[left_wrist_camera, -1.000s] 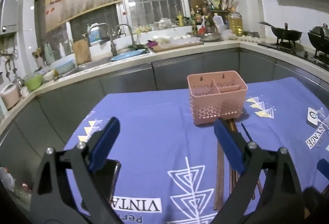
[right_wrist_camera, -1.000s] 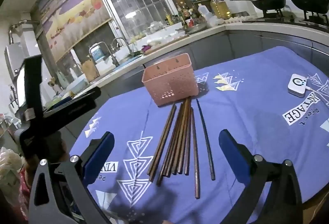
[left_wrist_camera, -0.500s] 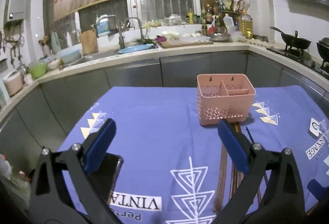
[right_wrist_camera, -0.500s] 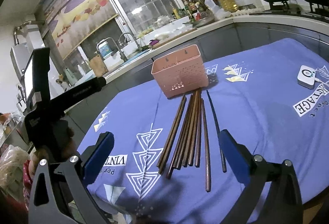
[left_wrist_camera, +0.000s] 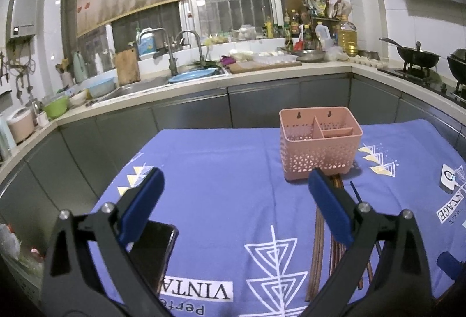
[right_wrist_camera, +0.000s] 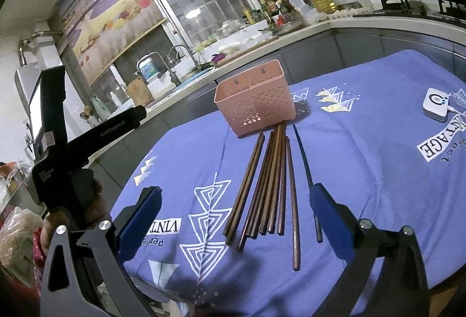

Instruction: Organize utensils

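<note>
The chopsticks [right_wrist_camera: 268, 186] lie together on the table [right_wrist_camera: 364, 177], their far ends touching the pink basket [right_wrist_camera: 256, 104] at 12 o'clock. My right claw [right_wrist_camera: 233, 200] stands wide and empty above their near ends. My left claw [left_wrist_camera: 233, 194], at 9 o'clock, is wide, holding nothing.

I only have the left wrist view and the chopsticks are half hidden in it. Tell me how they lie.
Observer: The chopsticks lie flat on the blue cloth in a loose fan, with their far ends close to the pink basket.
Operator: Report any odd one out.
Observer: One darker, thinner stick lies by itself on the right of the brown bundle.
Operator: Give me the right gripper's state.
Observer: The right gripper is open and empty. It hovers over the near ends of the chopsticks.
</note>
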`<state>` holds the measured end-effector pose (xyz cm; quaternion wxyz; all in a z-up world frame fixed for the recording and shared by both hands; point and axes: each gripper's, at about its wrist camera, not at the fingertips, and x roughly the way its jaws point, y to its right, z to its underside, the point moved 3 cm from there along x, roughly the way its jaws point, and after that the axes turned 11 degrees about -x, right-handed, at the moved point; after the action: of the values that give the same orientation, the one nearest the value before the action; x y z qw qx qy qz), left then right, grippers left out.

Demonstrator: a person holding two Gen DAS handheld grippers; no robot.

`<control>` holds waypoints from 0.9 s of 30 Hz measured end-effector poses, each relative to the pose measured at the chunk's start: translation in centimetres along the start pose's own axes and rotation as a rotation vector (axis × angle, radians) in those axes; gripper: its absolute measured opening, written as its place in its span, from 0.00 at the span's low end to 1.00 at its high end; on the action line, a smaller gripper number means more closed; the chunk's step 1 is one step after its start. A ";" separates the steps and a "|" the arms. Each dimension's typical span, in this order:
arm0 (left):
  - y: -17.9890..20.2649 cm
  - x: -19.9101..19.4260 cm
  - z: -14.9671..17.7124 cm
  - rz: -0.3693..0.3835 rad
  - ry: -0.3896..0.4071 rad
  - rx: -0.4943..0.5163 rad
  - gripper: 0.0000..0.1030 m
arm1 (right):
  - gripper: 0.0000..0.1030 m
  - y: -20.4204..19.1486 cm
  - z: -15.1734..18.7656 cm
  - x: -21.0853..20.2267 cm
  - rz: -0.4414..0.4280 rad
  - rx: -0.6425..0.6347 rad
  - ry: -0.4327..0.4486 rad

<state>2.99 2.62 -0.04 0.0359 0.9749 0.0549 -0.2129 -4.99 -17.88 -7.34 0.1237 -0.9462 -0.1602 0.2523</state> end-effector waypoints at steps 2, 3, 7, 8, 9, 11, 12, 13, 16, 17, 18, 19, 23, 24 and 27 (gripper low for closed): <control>0.0 -0.1 -0.1 -0.001 0.005 0.005 0.92 | 0.97 0.2 -0.1 -0.1 0.005 0.002 0.003; 0.1 -0.1 -0.1 -0.001 0.006 0.007 0.92 | 0.97 0.2 -0.1 -0.1 0.009 0.004 0.005; 0.1 0.0 0.0 0.000 0.005 0.010 0.92 | 0.97 0.7 -0.4 -0.3 0.022 0.015 0.008; 0.1 0.0 0.0 0.000 0.005 0.009 0.92 | 0.97 0.8 -0.4 -0.4 0.025 0.016 0.008; 0.1 0.0 0.0 0.000 0.006 0.010 0.92 | 0.97 0.9 -0.5 -0.4 0.027 0.017 0.009; 0.1 0.0 0.0 0.000 0.005 0.008 0.92 | 0.97 1.0 -0.5 -0.5 0.032 0.018 0.013; 0.1 0.0 0.0 0.000 0.006 0.009 0.92 | 0.97 1.1 -0.6 -0.6 0.035 0.018 0.016; 0.1 0.0 0.0 -0.002 0.007 0.009 0.92 | 0.97 1.1 -0.6 -0.6 0.037 0.019 0.019; 0.2 0.0 0.0 -0.002 0.008 0.013 0.92 | 0.97 1.3 -0.8 -0.8 0.045 0.022 0.026; 0.2 0.0 0.0 -0.001 0.008 0.014 0.92 | 0.97 1.4 -0.8 -0.8 0.048 0.025 0.028; 0.2 0.1 0.0 -0.001 0.009 0.016 0.92 | 0.97 1.5 -0.8 -0.8 0.050 0.026 0.029; 0.2 0.0 0.0 -0.002 0.009 0.015 0.92 | 0.97 1.6 -0.8 -0.8 0.054 0.029 0.029; 0.2 0.0 0.0 -0.001 0.007 0.014 0.92 | 0.95 2.0 -0.9 -0.7 0.066 0.042 0.029; 0.3 0.0 0.0 -0.002 0.007 0.014 0.92 | 0.95 2.0 -0.9 -0.7 0.068 0.044 0.029; 0.3 0.1 -0.1 -0.002 0.007 0.014 0.92 | 0.93 2.2 -0.9 -0.6 0.072 0.047 0.028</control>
<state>3.11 2.34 0.00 0.0288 0.9758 0.0544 -0.2098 -4.53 -20.27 -7.01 0.1387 -0.9516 -0.1186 0.2472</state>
